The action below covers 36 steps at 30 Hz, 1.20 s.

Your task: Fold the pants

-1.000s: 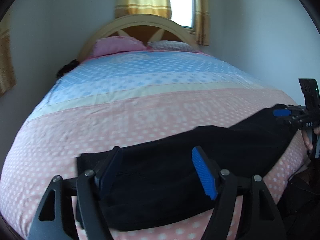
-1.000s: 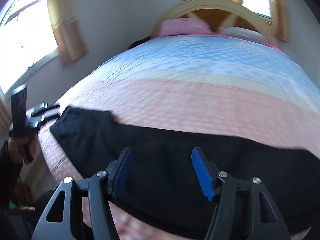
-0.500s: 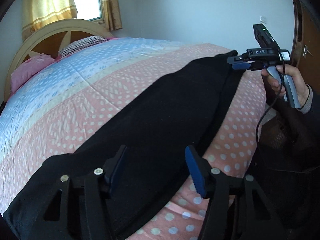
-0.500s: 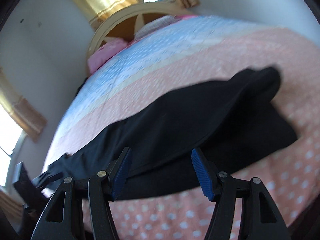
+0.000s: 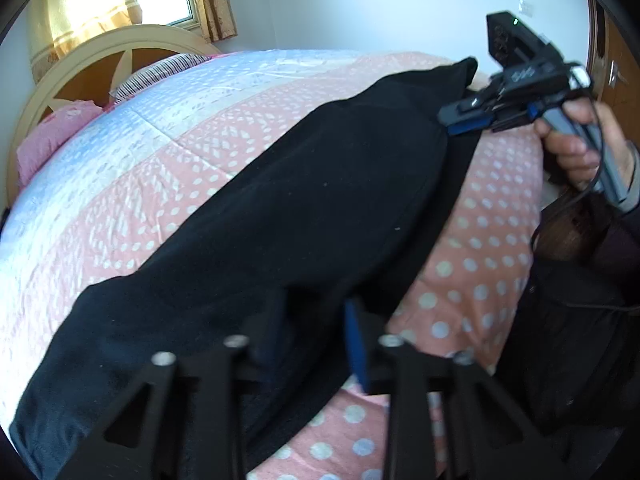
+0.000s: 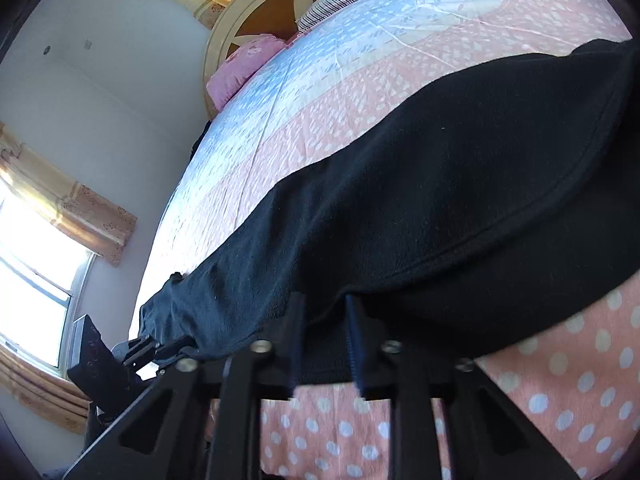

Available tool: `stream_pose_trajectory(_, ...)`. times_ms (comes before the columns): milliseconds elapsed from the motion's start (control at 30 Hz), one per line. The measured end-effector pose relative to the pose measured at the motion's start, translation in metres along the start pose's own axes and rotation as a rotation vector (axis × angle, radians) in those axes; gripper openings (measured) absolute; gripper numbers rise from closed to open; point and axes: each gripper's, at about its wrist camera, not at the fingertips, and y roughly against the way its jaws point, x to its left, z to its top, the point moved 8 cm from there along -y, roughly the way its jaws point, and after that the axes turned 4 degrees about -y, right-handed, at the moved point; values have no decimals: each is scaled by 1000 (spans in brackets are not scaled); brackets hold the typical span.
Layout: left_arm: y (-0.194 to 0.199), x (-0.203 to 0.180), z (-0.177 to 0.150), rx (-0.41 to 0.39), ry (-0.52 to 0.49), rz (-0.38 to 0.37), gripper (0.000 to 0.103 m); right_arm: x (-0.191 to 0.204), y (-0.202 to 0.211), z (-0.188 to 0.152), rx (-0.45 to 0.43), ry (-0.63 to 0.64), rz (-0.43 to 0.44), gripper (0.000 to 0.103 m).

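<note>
Black pants (image 5: 300, 200) lie stretched along the foot of the bed. In the left wrist view my left gripper (image 5: 316, 320) sits at their near end, jaws closing with a bunch of black fabric pressed between the pads. My right gripper (image 5: 444, 120) pinches the far end, held by a hand (image 5: 576, 148). In the right wrist view the right gripper (image 6: 324, 312) is closing on the pants' (image 6: 440, 184) lower edge, cloth between its pads. The left gripper (image 6: 180, 346) shows at lower left, clamped on the other end.
The pants rest on a pink, cream and blue dotted quilt (image 5: 160, 160). A pink pillow (image 5: 60, 128) and a striped pillow (image 5: 160, 70) lie by the arched headboard (image 5: 100, 52). A person's dark clothing (image 5: 580, 340) stands at the bed's right edge; a wooden door (image 5: 616, 80) is behind.
Both grippers stood open over the pants; now each has closed on the fabric. The right gripper dropped to the pants' near edge, and the pants end by the left gripper is bunched.
</note>
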Motion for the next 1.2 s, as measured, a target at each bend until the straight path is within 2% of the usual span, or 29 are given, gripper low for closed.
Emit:
stream_pose_trajectory(133,1,-2,0,0,-14,-12,9,6,4,1,-23,26,-12,3)
stream_pose_trajectory(300,16,5,2,-54,8,-21,5,22,37,4,-95,91,8,2)
stream_pose_trajectory(433,20,5,-8,-44,-2,-25,5,18,41,-11,-65,118,-18,2)
stream_pose_trajectory(533,8,4,-16,-9,-9,-17,5,-4,27,-19,-22,78,-48,2)
stream_pose_trajectory(700,7,3,-11,-24,-13,-14,6,-15,21,-17,-12,72,-57,2)
stream_pose_trajectory(767,8,-2,-12,-19,-68,10,8,-15,14,-17,9,99,-77,2)
stream_pose_trajectory(833,10,-8,-12,-15,-118,19,16,-15,13,-16,4,97,-73,2)
stream_pose_trajectory(900,13,-11,-13,-6,-123,15,19,-17,15,-17,14,96,-66,3)
stream_pose_trajectory(967,18,-14,-17,-1,-130,-7,32,-24,24,-17,7,94,-71,3)
stream_pose_trajectory(1000,20,-16,-18,2,-145,-4,43,-27,31,-15,-13,102,-92,4)
stream_pose_trajectory(1033,24,-18,-20,1,-163,-4,48,-29,40,-13,-33,105,-97,4)
stream_pose_trajectory(1133,37,-17,-19,-23,-192,8,49,-40,79,3,-128,53,-71,4)
stream_pose_trajectory(1167,41,-14,-14,-36,-176,7,51,-46,92,10,-172,33,-83,14)
stream_pose_trajectory(1200,44,-11,-10,-53,-155,10,56,-57,109,21,-224,5,-103,41)
